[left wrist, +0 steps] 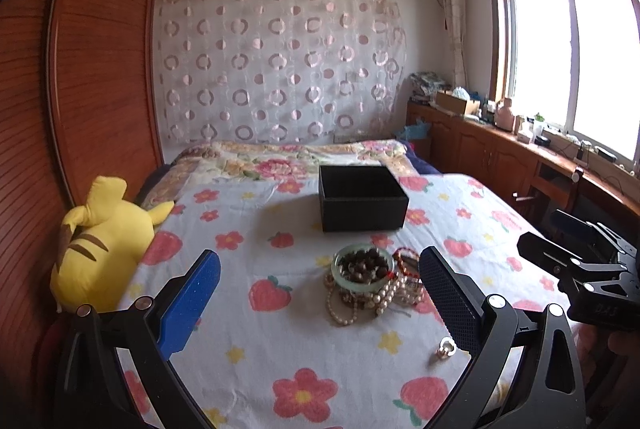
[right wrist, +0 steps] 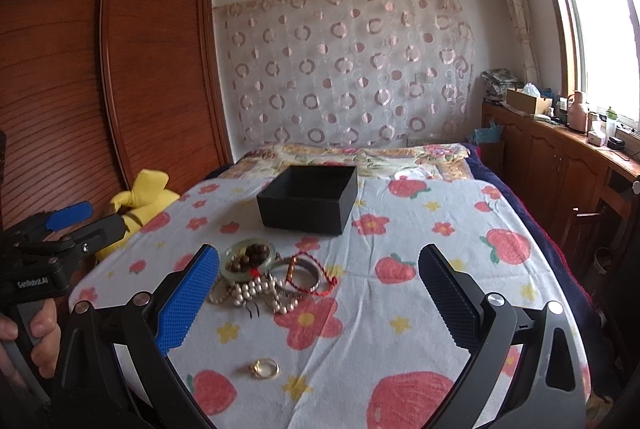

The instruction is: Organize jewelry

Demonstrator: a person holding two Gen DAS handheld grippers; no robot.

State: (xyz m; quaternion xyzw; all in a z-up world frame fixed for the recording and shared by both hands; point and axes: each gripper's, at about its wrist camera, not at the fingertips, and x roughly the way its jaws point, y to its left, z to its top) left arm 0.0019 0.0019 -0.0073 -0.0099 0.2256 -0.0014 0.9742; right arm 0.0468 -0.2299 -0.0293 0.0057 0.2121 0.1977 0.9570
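Observation:
A heap of jewelry lies on the floral bedsheet: a pale green bangle (left wrist: 362, 271) (right wrist: 250, 259) with dark wooden beads inside it, a pearl strand (left wrist: 356, 303) (right wrist: 256, 293), a red cord bracelet (right wrist: 312, 277) and a metal bangle (right wrist: 298, 279). A gold ring (right wrist: 264, 367) (left wrist: 445, 349) lies apart, nearer to me. An open black box (left wrist: 362, 203) (right wrist: 308, 203) stands beyond the heap. My left gripper (left wrist: 320, 299) is open, hovering over the heap. My right gripper (right wrist: 320, 299) is open too, just right of the heap, with nothing held.
A yellow plush toy (left wrist: 98, 245) (right wrist: 140, 205) lies at the bed's left edge beside a wooden wardrobe (left wrist: 100, 69). A wooden cabinet (right wrist: 560, 157) with clutter runs under the window on the right. A hand (right wrist: 38, 333) holds the left gripper's handle.

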